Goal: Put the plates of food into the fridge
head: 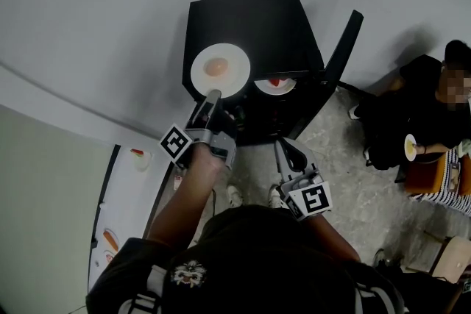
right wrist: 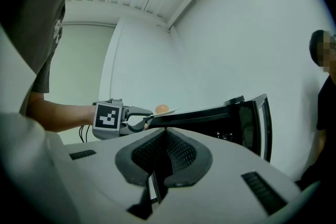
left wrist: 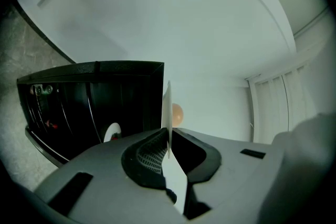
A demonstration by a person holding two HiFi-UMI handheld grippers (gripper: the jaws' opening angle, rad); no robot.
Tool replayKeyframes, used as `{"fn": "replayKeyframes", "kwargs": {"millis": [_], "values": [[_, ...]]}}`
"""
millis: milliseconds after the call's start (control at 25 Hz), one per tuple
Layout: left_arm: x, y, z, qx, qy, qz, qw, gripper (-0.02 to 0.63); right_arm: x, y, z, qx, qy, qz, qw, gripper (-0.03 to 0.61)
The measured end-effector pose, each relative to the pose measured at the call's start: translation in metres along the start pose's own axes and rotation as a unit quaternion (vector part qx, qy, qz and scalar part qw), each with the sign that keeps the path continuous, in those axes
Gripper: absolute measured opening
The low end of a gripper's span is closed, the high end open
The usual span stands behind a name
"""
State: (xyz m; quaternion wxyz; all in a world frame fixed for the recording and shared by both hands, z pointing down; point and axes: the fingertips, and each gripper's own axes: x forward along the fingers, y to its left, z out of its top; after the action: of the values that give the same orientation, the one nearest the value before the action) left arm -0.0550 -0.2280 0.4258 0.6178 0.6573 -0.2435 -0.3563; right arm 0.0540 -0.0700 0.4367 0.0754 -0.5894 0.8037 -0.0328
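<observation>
Your right gripper (head: 283, 151), pressed together and empty, hangs low by the open fridge (head: 250, 22), your left gripper (head: 213, 95) pinches the rim of the plate (head: 234, 76) of food on the fridge top: pick-up looks in hand, next lift it level and slide it in beside the second plate (head: 275, 85).
</observation>
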Motion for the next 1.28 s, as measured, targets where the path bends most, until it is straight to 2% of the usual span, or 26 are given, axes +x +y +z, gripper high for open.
{"fn": "replayKeyframes", "kwargs": {"millis": [400, 600, 800, 960, 1280], "values": [[-0.030, -0.009, -0.036, 0.011, 0.022, -0.013, 0.9996, 0.034, -0.002, -0.003, -0.005, 0.006, -0.007, 0.015, 1.000, 0.026], [-0.049, -0.004, -0.048, 0.016, 0.018, -0.007, 0.9997, 0.032, -0.006, -0.010, -0.011, -0.001, 0.003, 0.023, 1.000, 0.026], [-0.067, 0.009, -0.055, 0.021, 0.009, 0.004, 0.9997, 0.032, -0.009, -0.015, -0.016, -0.003, 0.017, 0.019, 1.000, 0.026], [-0.076, 0.023, -0.060, 0.019, 0.006, 0.017, 0.9996, 0.032, -0.004, -0.015, -0.008, 0.003, 0.002, 0.023, 1.000, 0.026], [-0.099, 0.060, -0.066, 0.015, -0.011, 0.058, 0.9982, 0.032, -0.011, -0.016, -0.016, 0.005, 0.011, 0.032, 0.999, 0.026]]}}
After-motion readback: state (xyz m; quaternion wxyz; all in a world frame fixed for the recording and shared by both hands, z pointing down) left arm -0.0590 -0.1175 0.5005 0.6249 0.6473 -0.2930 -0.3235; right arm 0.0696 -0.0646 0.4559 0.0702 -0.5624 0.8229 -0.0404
